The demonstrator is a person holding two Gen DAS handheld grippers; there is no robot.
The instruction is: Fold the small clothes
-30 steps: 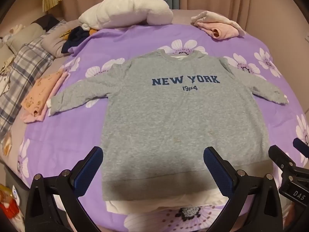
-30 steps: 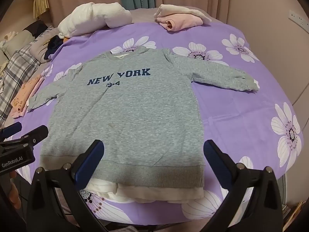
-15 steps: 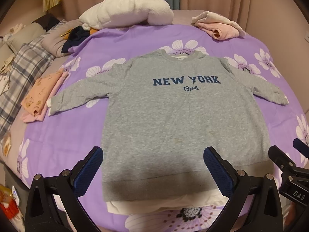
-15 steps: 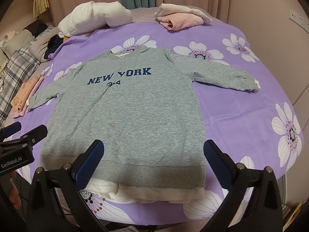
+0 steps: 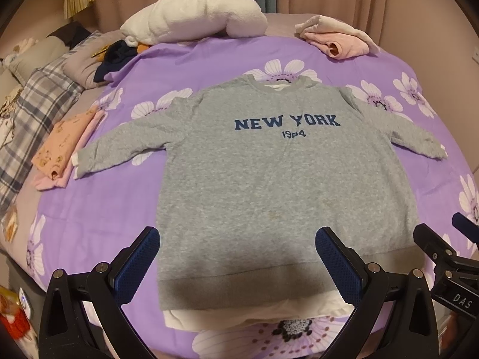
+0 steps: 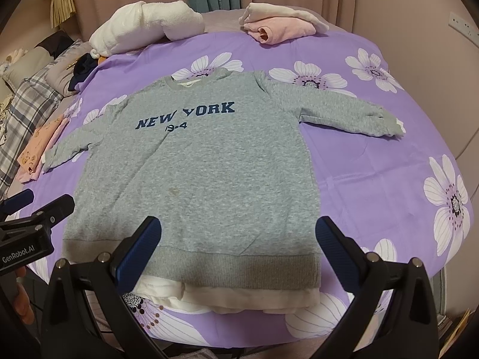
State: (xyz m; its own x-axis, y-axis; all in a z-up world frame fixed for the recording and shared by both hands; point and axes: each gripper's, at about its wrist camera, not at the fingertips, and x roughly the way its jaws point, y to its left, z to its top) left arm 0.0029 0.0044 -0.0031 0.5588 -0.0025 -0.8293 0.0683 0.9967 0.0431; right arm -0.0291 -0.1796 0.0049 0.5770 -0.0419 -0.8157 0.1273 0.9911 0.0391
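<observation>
white underlayer [image 6: 227,299]: we see only a strip below the grey sweatshirt [image 6: 197,185] hem; the rest is covered.
year print [image 6: 176,129]: a fold hides the middle; we read only "19" and "4".
left gripper [image 5: 236,257]: its body is cut off by the bottom edge.
right gripper [image 6: 238,251]: likewise cut at the bottom edge.
hand [image 6: 22,302]: only a sliver shows at the right wrist view's left edge.
dark garment [image 5: 115,59]: too bunched for us to identify.
</observation>
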